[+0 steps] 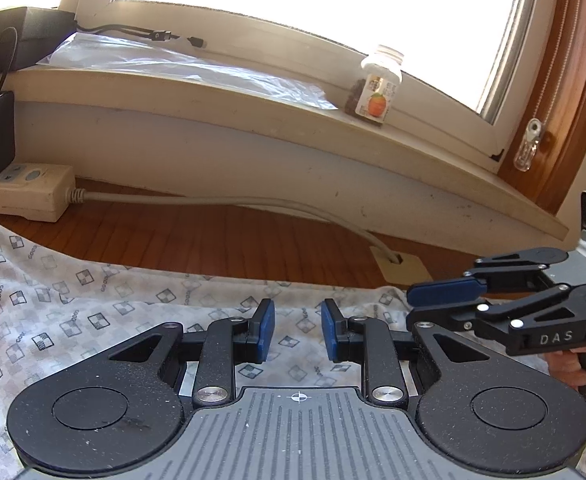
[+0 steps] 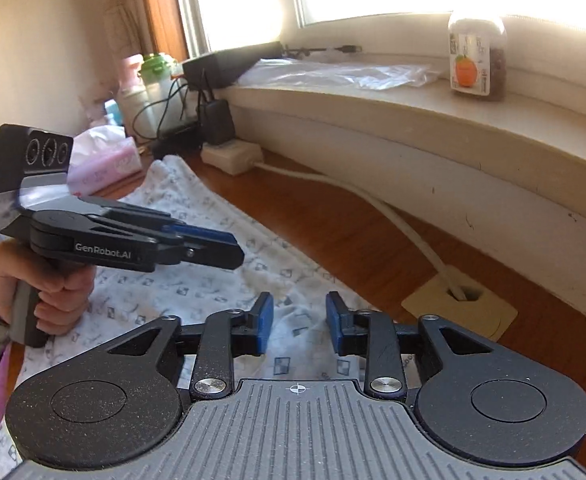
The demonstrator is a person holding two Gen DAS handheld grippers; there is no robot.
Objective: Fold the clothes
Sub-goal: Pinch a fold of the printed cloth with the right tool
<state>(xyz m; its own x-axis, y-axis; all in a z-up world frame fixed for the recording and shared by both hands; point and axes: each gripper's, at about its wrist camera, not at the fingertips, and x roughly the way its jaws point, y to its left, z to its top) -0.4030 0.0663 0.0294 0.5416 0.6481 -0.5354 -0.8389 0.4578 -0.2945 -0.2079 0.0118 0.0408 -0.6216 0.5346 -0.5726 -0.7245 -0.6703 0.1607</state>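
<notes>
A white garment (image 1: 93, 312) printed with small checkered squares lies spread flat on the wooden table (image 1: 213, 240). My left gripper (image 1: 297, 330) hovers low over the garment's far edge, open, with only cloth showing between its blue pads. To its right, my right gripper (image 1: 413, 304) is turned sideways near the garment's right corner. In the right wrist view the garment (image 2: 197, 208) runs away to the left, and my right gripper (image 2: 299, 326) stands open just above its near end. A hand (image 2: 61, 292) holds the left gripper (image 2: 229, 248) above the cloth.
A power strip (image 1: 25, 188) and its cable (image 1: 213, 202) lie behind the garment, the cable entering a floor plate (image 1: 401, 268). On the window sill (image 1: 253, 120) rest a jar (image 1: 379, 88) and a plastic sheet (image 1: 173, 64). A pink tissue pack (image 2: 101, 160) sits far left.
</notes>
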